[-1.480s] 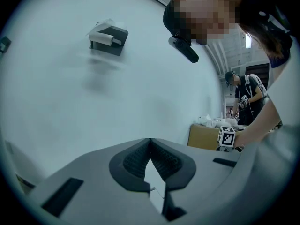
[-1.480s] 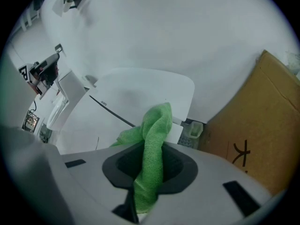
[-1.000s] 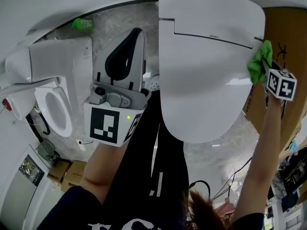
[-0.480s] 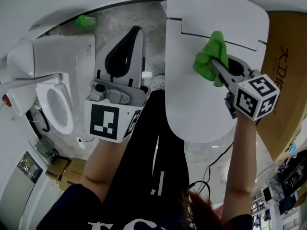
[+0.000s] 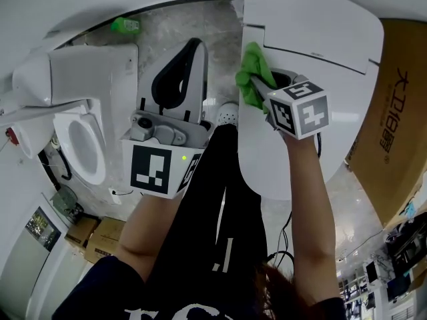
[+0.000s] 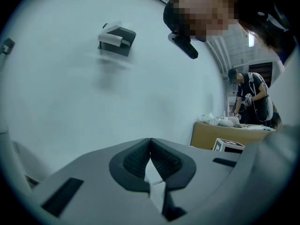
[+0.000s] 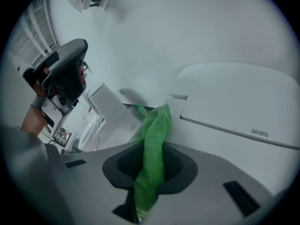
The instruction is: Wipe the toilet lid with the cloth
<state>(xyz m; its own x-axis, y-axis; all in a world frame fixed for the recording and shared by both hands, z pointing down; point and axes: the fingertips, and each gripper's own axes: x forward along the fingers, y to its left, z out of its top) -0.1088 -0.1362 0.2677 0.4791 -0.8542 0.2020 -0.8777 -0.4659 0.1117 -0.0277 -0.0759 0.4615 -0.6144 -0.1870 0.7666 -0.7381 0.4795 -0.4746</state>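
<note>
R gripper [image 7: 150, 165] is clamped on a crumpled green knit cloth [image 7: 152, 142], w/ the cloth at the edge of the glossy white plastic toilet lid [image 5: 320, 59] nearest the other gripper. L gripper [image 6: 150, 146] has jaws pinched together on nothing, held up beside the lid, not touching it.

The cloth [image 7: 152, 144] between the jaws of your right gripper [image 7: 149, 170] is bright green. The toilet lid [image 7: 225, 102] beyond those jaws is plain white. Your left gripper [image 6: 150, 156] is grey with black ribbed pads [image 6: 133, 159]. The marker cube [image 5: 157, 171] behind its jaws shows black-and-white squares.
</note>
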